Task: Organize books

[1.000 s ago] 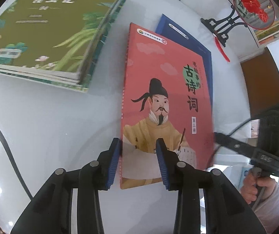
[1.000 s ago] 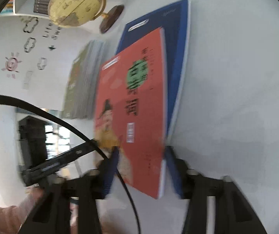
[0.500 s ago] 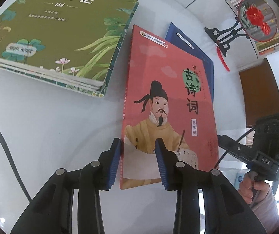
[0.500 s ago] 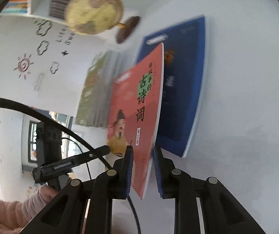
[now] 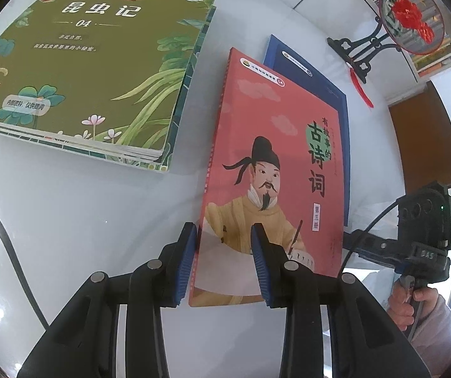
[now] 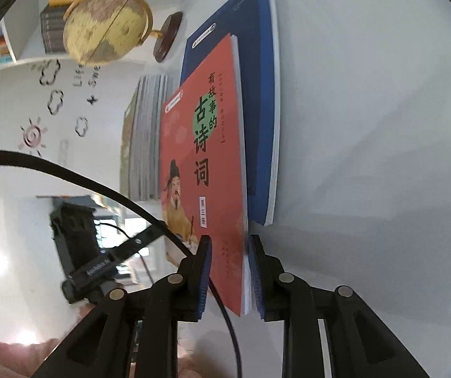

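Nearest, the left tongs (image 5: 223, 263) stand narrowly parted over the near left corner of a red book (image 5: 275, 170); whether the pads grip it cannot be told. The right tongs (image 6: 228, 275), whose jaws have just been opening, straddle the red book's right edge, which is between the pads; the left pad stands off. The red book is tilted, overlapping a blue book (image 5: 340, 100) lying flat on the white counter (image 5: 77, 220). The step appears to be lifting the red book; next probably comes carrying it to the green stack (image 5: 89, 60) left. Beyond are a globe (image 6: 107, 25), a red ornament on a stand (image 5: 411, 15) and shelves.
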Action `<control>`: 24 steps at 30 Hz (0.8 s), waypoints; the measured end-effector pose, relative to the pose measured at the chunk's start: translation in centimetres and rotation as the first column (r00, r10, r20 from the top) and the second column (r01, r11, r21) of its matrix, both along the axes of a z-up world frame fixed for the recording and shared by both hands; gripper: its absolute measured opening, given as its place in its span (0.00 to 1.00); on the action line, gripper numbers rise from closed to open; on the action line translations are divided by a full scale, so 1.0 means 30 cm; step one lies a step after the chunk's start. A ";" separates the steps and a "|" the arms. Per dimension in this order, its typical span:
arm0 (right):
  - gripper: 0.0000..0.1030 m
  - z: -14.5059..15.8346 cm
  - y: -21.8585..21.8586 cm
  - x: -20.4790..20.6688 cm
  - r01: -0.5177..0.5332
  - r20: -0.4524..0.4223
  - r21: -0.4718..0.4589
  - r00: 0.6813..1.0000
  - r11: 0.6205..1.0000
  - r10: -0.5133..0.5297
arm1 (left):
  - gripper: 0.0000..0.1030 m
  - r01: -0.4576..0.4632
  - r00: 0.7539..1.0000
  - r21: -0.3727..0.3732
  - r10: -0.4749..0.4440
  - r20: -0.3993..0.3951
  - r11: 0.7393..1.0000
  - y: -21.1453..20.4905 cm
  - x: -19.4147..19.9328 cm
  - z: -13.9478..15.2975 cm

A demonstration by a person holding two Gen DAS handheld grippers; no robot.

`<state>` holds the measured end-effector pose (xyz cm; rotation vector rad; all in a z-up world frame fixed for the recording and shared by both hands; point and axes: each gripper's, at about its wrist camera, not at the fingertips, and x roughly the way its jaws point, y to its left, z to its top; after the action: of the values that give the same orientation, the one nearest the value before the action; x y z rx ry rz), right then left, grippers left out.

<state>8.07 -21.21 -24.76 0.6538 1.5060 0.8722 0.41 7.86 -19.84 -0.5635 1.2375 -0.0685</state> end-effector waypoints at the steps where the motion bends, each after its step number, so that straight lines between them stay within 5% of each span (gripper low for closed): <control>1: 0.38 0.001 -0.001 -0.003 0.002 -0.006 0.032 1.000 0.999 -0.002 | 0.30 0.011 1.000 0.008 -0.011 0.001 1.000 -0.003 -0.001 0.000; 7: 0.42 0.080 0.020 -0.022 -0.057 0.082 0.235 0.996 0.970 0.039 | 0.30 0.017 1.000 0.051 -0.017 -0.013 0.999 -0.011 0.010 0.005; 15: 0.37 0.072 0.067 -0.001 -0.112 0.174 -0.012 0.978 0.994 0.112 | 0.30 -0.001 1.000 0.067 0.001 -0.005 0.998 -0.014 0.003 0.008; 19: 0.36 0.065 0.069 0.000 -0.137 0.189 -0.048 0.971 0.989 0.144 | 0.30 -0.043 0.999 0.064 0.043 -0.011 0.997 0.002 0.003 0.007; 20: 0.32 0.065 0.065 -0.001 -0.138 0.192 -0.046 0.971 0.989 0.144 | 0.30 -0.049 0.999 0.084 0.051 -0.016 0.995 0.002 0.001 0.010; 22: 0.07 0.079 0.052 -0.008 -0.139 0.226 -0.034 0.964 0.990 0.143 | 0.30 -0.032 0.999 0.106 0.033 -0.006 0.994 -0.015 -0.007 0.016; 24: 0.06 0.133 0.030 -0.023 -0.146 0.294 0.004 0.946 0.989 0.138 | 0.30 -0.015 1.000 0.097 0.013 0.011 0.995 -0.036 -0.020 0.026</control>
<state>7.39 -20.31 -20.77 0.4155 1.2854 1.0515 -0.20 6.79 -19.05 -0.4870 1.2197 0.0003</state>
